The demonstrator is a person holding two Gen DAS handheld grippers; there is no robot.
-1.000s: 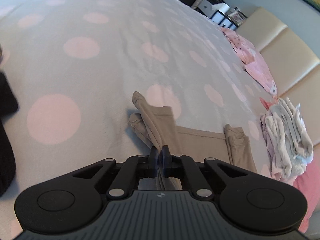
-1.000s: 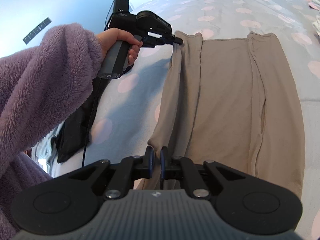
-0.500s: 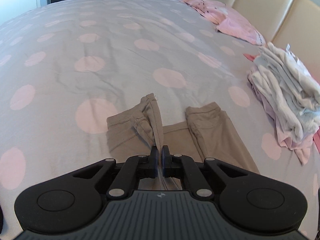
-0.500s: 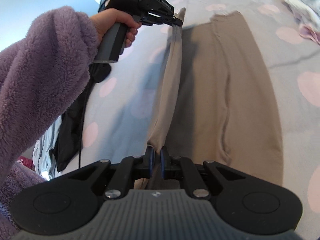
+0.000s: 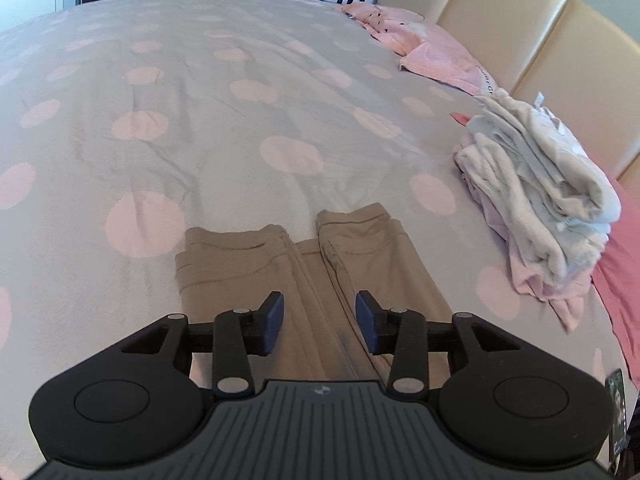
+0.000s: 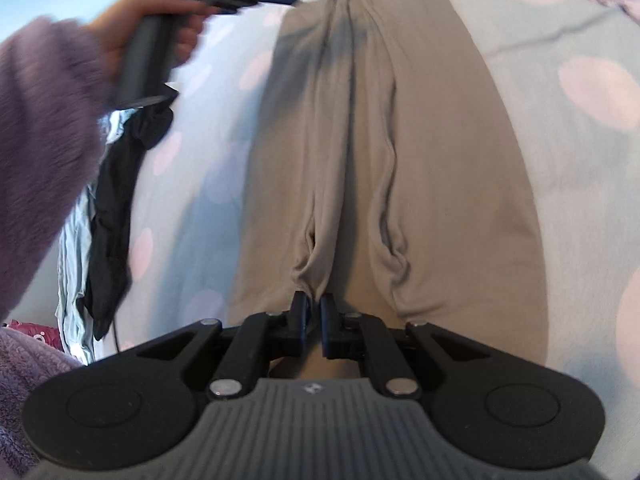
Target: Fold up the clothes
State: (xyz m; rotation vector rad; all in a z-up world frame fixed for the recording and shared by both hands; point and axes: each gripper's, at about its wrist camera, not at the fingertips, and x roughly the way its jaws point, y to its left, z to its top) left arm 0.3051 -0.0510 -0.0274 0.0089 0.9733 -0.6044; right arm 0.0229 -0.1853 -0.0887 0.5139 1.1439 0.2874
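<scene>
The beige garment (image 6: 400, 152) lies flat on the dotted bedspread (image 5: 224, 128), its long axis running from one gripper to the other, both sides folded inward. The left gripper (image 5: 319, 322) has just been opening, its jaws apart and empty above one end; the right gripper (image 6: 313, 320) pinches the inner fold. A padded headboard (image 5: 520, 36) stands behind the heaped laundry (image 5: 540, 196).
</scene>
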